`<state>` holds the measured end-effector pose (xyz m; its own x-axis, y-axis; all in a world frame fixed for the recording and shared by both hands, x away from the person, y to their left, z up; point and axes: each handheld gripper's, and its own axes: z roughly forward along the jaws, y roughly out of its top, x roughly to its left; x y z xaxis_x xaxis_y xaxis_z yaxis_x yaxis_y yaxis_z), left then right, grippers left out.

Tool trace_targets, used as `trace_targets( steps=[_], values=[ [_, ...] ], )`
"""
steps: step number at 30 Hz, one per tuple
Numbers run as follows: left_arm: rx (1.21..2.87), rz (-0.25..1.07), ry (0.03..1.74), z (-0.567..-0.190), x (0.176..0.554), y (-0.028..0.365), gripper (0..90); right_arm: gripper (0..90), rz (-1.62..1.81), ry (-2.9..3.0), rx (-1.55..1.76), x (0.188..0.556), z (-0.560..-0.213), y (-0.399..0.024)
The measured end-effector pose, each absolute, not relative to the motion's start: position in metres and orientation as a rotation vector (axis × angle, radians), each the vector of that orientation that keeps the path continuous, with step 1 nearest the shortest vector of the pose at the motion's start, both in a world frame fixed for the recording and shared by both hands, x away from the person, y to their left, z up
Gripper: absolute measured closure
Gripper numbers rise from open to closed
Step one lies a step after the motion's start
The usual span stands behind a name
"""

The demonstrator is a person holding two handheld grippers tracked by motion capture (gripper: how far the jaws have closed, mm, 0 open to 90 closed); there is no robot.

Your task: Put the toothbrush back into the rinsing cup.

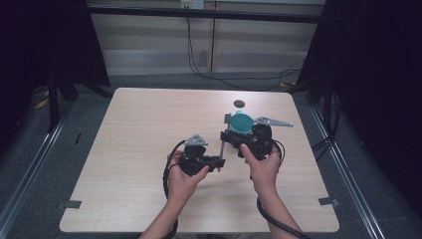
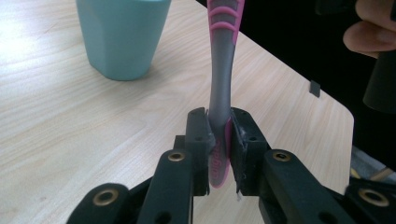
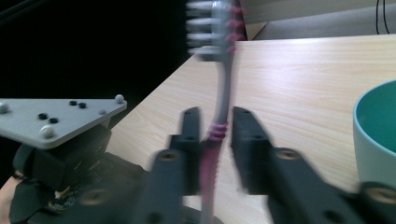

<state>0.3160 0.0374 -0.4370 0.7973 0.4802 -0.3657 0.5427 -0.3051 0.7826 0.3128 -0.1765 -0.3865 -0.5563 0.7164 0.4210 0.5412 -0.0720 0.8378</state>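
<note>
- Left hand-held gripper [image 2: 219, 140] clamps the toothbrush [image 2: 223, 70] by its handle end, steadying it for handover.
- Right hand-held gripper [image 3: 214, 135] brackets the toothbrush neck, jaws narrow, apparently not yet pressing.
- Cup [image 1: 242, 123] waits beside on the bench [image 1: 149, 124].

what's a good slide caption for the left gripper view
Left gripper clamps the pink and grey toothbrush by its handle end, a teal cup standing behind.
</note>
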Motion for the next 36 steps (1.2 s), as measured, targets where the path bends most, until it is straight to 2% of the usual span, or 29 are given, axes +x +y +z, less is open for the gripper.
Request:
trace_targets(
  steps=[6,7,10,11,14,24,36],
  values=[
    [1.951,-0.063,0.749,-0.437,0.315,0.036,78.3,80.8,1.726,2.047,1.380,0.313,-0.384,-0.172],
    [1.960,-0.051,0.753,-0.436,0.315,0.035,74.6,81.3,1.744,2.054,1.379,0.314,-0.383,-0.171],
    [1.966,0.031,0.751,-0.436,0.316,0.038,45.4,81.4,1.687,2.053,1.334,0.314,-0.378,-0.171],
    [1.981,0.062,0.745,-0.437,0.317,0.041,39.7,81.4,1.697,2.048,1.332,0.314,-0.377,-0.172],
    [1.996,0.078,0.760,-0.440,0.318,0.048,31.1,81.4,1.695,2.030,1.326,0.316,-0.373,-0.176],
    [2.092,0.148,0.793,-0.460,0.318,0.075,25.2,81.3,1.686,1.985,1.305,0.320,-0.364,-0.189],
    [2.164,0.183,0.835,-0.483,0.317,0.104,23.4,81.3,1.669,1.945,1.301,0.329,-0.355,-0.202]
  ],
)
